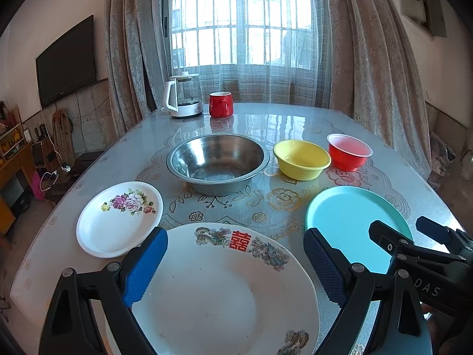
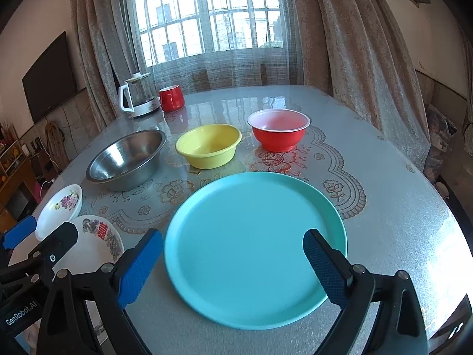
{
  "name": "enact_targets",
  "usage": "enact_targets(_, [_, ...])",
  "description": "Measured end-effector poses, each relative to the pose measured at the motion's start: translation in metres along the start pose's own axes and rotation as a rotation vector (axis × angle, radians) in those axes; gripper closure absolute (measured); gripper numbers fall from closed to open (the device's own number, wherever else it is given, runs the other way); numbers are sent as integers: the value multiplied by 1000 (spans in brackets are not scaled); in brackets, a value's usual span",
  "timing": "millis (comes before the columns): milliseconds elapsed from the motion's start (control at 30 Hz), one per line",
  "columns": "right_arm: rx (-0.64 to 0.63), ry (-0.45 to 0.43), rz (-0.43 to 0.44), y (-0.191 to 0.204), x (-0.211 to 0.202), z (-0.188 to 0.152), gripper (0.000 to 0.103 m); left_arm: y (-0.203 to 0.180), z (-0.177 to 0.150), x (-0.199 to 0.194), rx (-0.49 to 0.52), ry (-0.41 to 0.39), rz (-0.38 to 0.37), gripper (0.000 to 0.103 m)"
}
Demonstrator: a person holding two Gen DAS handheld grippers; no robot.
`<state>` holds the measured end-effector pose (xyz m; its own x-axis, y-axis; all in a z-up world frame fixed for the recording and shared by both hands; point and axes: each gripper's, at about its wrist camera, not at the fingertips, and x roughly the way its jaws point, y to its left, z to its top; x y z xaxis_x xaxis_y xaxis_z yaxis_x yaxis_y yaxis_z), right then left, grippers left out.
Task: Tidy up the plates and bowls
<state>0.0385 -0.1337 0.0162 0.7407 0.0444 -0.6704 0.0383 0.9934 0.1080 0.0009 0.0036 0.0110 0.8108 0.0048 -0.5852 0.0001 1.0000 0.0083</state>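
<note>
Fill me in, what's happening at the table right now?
Nothing is being held yet. The left gripper is open above the large white plate, and the right gripper is open above the teal plate. A small flowered plate lies to the left. Behind them the steel bowl, yellow bowl and red bowl stand apart in a row, none stacked.

- Three plates [image 1: 207, 295] along the desk [image 1: 295, 121] near edge, side by side.
- Three bowls [image 1: 218, 162] in a row behind them.
- Kettle [image 1: 184, 96] and mug [image 1: 220, 105] at the far edge, mug right of kettle.
</note>
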Motion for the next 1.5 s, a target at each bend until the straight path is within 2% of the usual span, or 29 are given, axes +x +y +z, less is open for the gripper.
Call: enact_targets(1500, [1,-13,14,-15,6,10,5,-8,2,7,11,10,12,9])
